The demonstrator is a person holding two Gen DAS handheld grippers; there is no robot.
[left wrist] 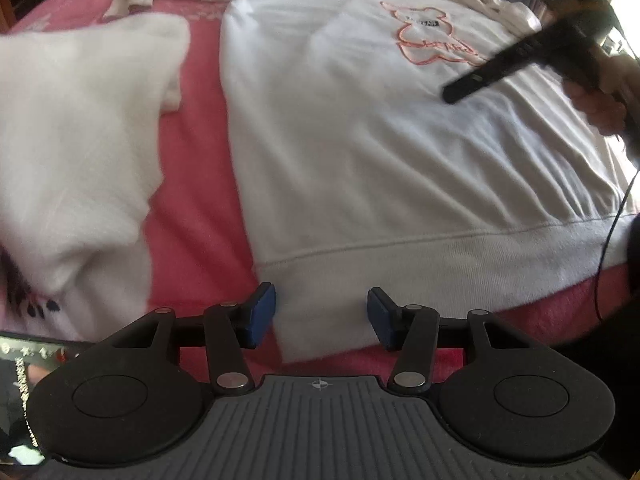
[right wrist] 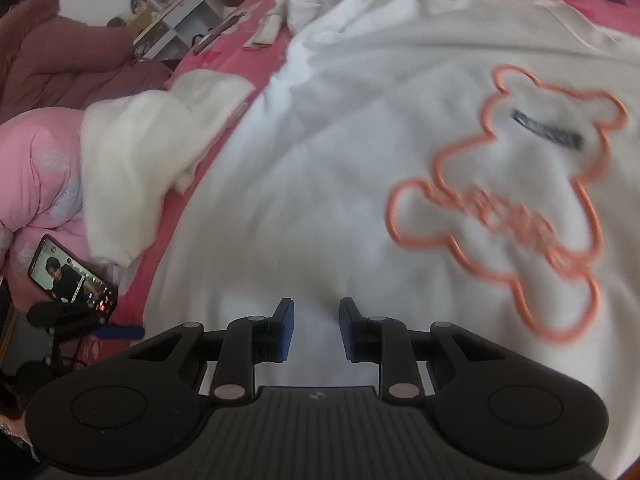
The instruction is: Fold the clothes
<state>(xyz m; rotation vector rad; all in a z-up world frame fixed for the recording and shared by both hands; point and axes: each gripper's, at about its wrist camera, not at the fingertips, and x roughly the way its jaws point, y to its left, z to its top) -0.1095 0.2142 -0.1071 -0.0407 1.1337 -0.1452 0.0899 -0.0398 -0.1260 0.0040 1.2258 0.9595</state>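
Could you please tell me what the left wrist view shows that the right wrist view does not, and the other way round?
Only the left wrist view shows the sweatshirt's ribbed hem and the right gripper seen from outside, over the shirt. Only the right wrist view shows a lit phone and a shelf with bottles. Both show the white sweatshirt with its orange bear outline on the pink bedspread, and another white garment beside it.

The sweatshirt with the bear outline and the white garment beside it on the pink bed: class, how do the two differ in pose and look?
The bear sweatshirt lies spread flat; the white garment sits bunched and rumpled. The sweatshirt shows an orange bear outline; the garment's visible side looks plain. Both are white and rest on the pink bedcover.
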